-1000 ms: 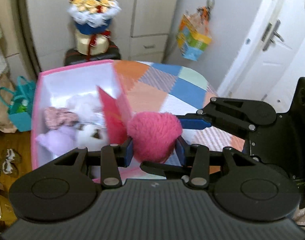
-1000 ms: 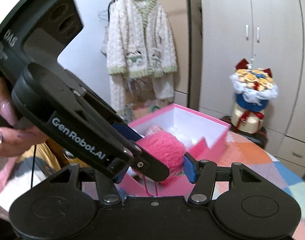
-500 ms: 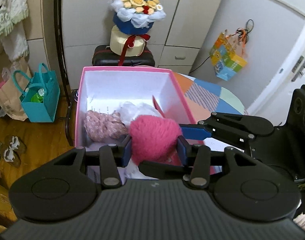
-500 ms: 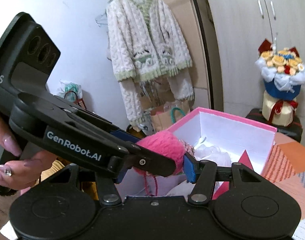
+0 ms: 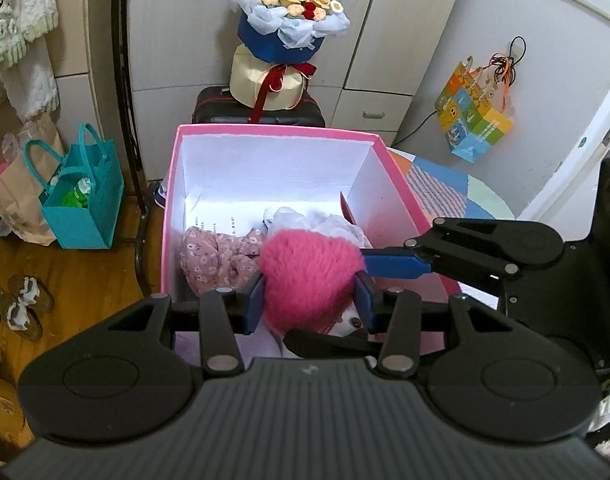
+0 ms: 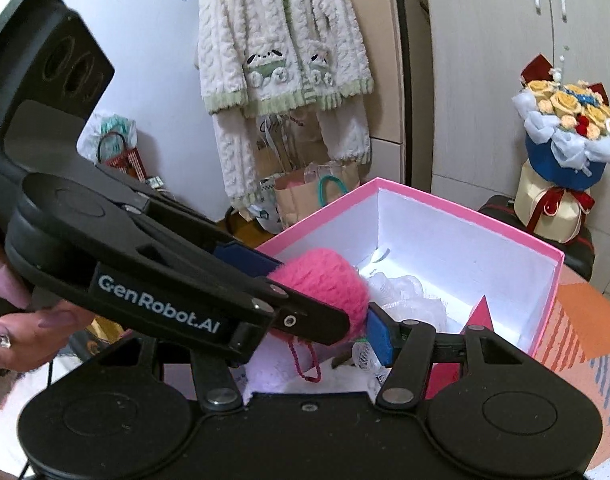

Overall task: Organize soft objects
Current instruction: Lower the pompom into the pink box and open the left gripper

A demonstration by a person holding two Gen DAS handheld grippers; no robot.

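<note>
A fluffy pink heart point(image 5: 309, 264) hangs over the near end of an open pink box point(image 5: 273, 131) with white walls. My left gripper point(image 5: 309, 302) has its blue pads against the heart's sides, and its jaws are opening. The right gripper's blue finger point(image 5: 397, 265) reaches in from the right onto the same heart. In the right wrist view the heart point(image 6: 325, 280) sits in my right gripper point(image 6: 309, 340), whose left pad is hidden behind the left gripper's fingers point(image 6: 245, 258). Inside the box lie a floral pink cloth point(image 5: 213, 260), a white mesh piece point(image 5: 305, 220) and a white plush point(image 5: 351, 322).
The box point(image 6: 425, 196) stands on a patchwork cloth point(image 5: 437, 196). Behind it a flower bouquet point(image 5: 289, 12) sits on a black case. A teal bag point(image 5: 81, 200) and slippers point(image 5: 21, 308) are on the wooden floor at left. A hand point(image 6: 21, 332) holds the left gripper.
Both grippers carried the pink heart from above the patchwork cloth to above the box and sank a little. The left pads stand slightly wider apart now.
</note>
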